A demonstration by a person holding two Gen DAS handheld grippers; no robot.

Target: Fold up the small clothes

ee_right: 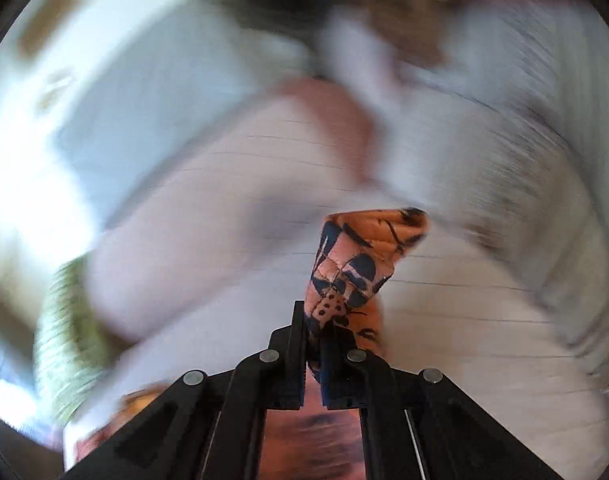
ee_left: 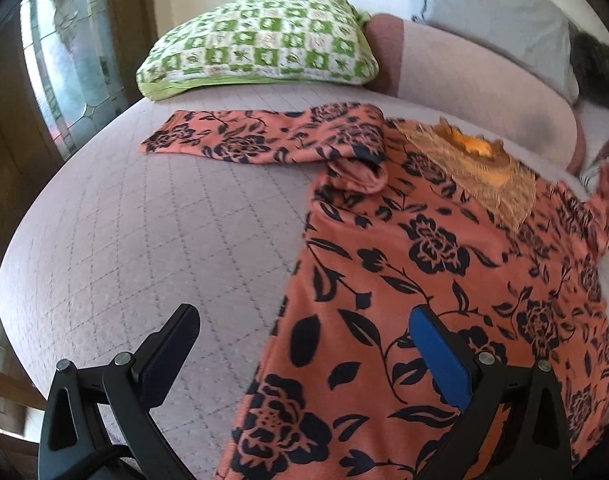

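A: Where does the left wrist view look from?

B: From low over the quilted bedspread (ee_left: 136, 248), forward along the wide-apart fingers of the left gripper (ee_left: 304, 340), toward the green checked pillow (ee_left: 260, 48) at the far end.

A: And the right wrist view?

B: It's blurred and sits very close behind the right gripper (ee_right: 313, 320), whose fingers pinch the floral top (ee_right: 356, 264).

A: What do they share?

B: The floral top (ee_left: 424, 280), the bedspread (ee_right: 224, 208) and the pillow (ee_right: 64, 344).
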